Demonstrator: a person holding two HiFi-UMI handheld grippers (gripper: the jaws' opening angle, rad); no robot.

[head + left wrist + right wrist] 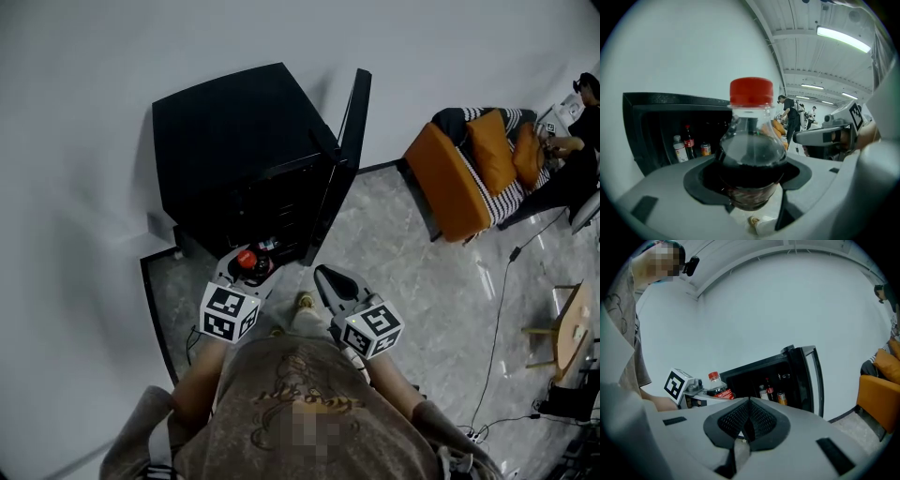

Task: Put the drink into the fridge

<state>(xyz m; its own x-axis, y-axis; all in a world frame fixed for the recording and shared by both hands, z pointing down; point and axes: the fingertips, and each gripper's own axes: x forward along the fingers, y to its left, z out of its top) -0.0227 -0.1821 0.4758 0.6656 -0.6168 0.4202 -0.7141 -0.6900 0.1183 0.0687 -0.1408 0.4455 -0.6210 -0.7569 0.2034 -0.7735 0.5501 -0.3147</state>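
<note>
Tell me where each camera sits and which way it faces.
Head view: on the person's head, steeply down at the open fridge; shirt, left gripper, right gripper show.
Left gripper view: on that gripper, toward the fridge past the cola bottle its fingers clamp.
Right gripper view: on that gripper, toward the fridge over shut fingers.
Shared: both gripper views see the shelved drinks.

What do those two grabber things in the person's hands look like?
Both the left gripper and the right gripper are light grey with black padded jaws. Each carries a white cube with black square markers. The person wears a brownish patterned T-shirt.
</note>
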